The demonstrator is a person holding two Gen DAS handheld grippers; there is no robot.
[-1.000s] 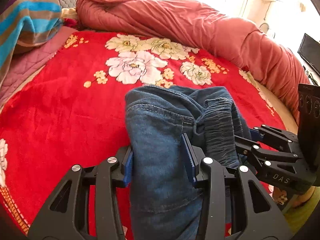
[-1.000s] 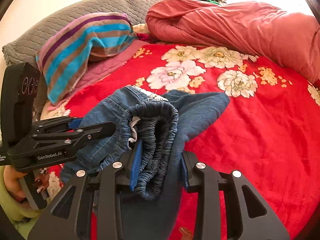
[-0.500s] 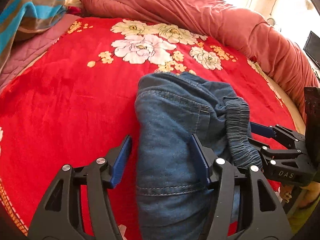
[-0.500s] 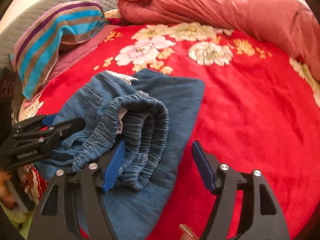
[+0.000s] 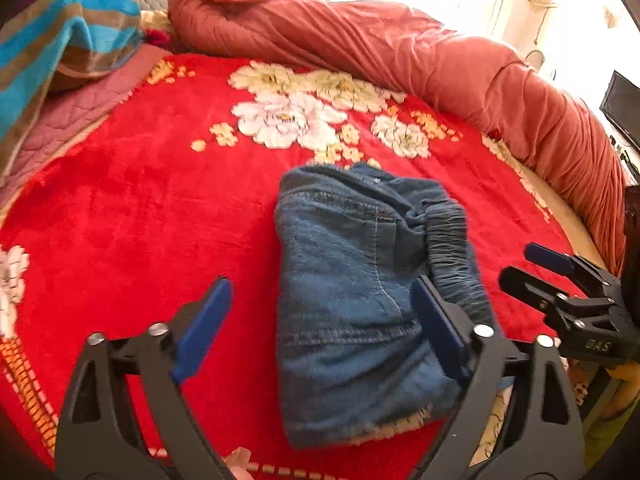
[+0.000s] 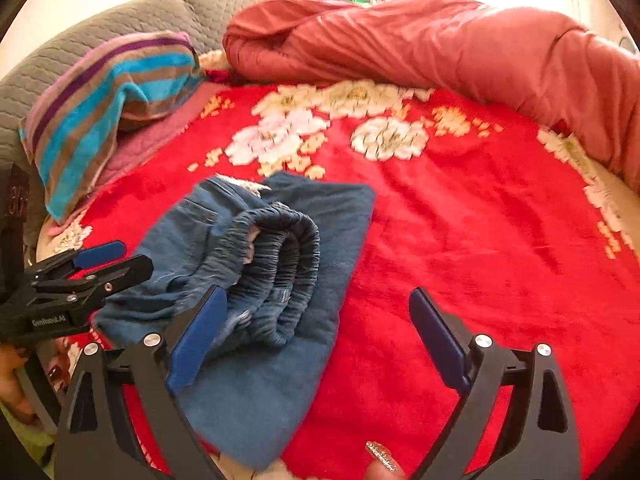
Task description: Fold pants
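Pants [image 5: 352,280] lie folded into a thick blue denim bundle on the bed [image 5: 120,220], near its front edge and about midway along it, on the red flowered blanket, with the gathered elastic waistband [image 6: 280,264] rolled up on top toward the right side of the bundle. Both grippers have just been opening and now stand with their fingers wide apart, pressing on nothing: the left gripper [image 5: 320,328] straddles the left half of the bundle, its right finger [image 5: 436,328] lying against or just over the denim beside the waistband, while the right gripper [image 6: 316,332] has its left finger [image 6: 200,332] at the waistband's edge and its right finger out over bare blanket. The step in hand looks like letting go of a finished fold. To do it well, I would draw both grippers straight back and slightly up, keeping the fingers spread so that no pad drags the top layer or catches the loose waistband. The bundle looks soft and a little lopsided, so a sideways brush could unroll it. If tidiness matters, a light flat press on the raised waistband would settle it.
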